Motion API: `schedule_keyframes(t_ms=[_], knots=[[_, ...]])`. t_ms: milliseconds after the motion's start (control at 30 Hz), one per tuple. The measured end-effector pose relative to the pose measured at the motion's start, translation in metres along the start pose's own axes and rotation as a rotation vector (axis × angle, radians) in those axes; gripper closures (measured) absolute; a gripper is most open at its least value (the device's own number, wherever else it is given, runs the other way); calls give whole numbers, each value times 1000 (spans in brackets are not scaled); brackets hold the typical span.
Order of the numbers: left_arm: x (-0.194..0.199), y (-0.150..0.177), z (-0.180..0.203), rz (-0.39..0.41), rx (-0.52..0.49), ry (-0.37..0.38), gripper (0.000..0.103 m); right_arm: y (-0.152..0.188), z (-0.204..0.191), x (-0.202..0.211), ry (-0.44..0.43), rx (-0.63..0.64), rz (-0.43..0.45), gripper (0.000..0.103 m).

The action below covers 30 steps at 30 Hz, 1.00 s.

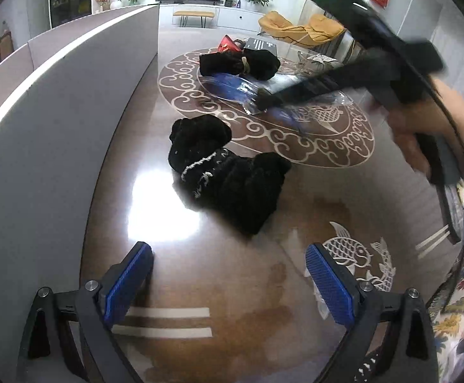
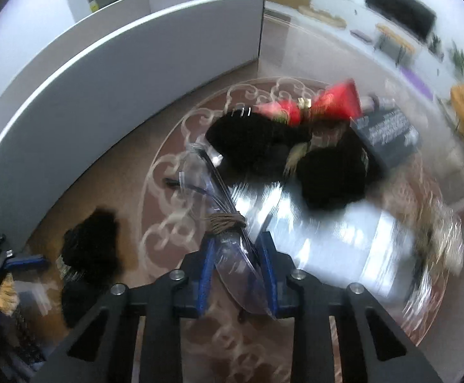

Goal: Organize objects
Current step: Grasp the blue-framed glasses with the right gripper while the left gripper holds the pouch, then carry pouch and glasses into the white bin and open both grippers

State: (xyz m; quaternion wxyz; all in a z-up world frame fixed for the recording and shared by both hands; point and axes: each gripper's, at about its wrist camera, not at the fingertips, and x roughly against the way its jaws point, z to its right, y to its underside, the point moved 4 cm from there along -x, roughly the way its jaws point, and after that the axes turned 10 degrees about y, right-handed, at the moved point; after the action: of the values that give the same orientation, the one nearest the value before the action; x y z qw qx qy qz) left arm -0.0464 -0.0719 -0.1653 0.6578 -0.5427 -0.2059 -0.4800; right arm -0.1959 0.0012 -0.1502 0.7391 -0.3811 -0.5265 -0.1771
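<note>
My right hand-held gripper [image 2: 236, 274] pinches a slippery clear plastic bag [image 2: 232, 255]; it may slide out. My left hand-held gripper [image 1: 228, 281] hangs spread near the black fuzzy bundle [image 1: 228, 175].

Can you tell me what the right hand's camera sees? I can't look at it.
The right gripper pinches a clear plastic wrapper tied with brown string. Beyond it on the patterned table lie black fluffy bundles, a red packet and a dark box.

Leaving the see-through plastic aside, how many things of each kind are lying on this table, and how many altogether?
Black fluffy bundles: 2
Red bow: 1
Dark printed box: 1
Total: 4
</note>
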Motion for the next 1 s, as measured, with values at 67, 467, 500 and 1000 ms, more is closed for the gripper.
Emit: schedule_keyframes(t_ms=[67,467,500,1000], knots=[[2,0,1,8,11,13,5,25,4,6,-38,-77,-40,80],[-38,-66,-16,61,87,-141,25,154,51,52,-78,-458,-36,74],[-36,-67,-16,79,71,-142,32,152,52,49,-68,-441,-41,59],[40,-37,17,203,-33,117,47,132,39,78,7,-306,41,88]])
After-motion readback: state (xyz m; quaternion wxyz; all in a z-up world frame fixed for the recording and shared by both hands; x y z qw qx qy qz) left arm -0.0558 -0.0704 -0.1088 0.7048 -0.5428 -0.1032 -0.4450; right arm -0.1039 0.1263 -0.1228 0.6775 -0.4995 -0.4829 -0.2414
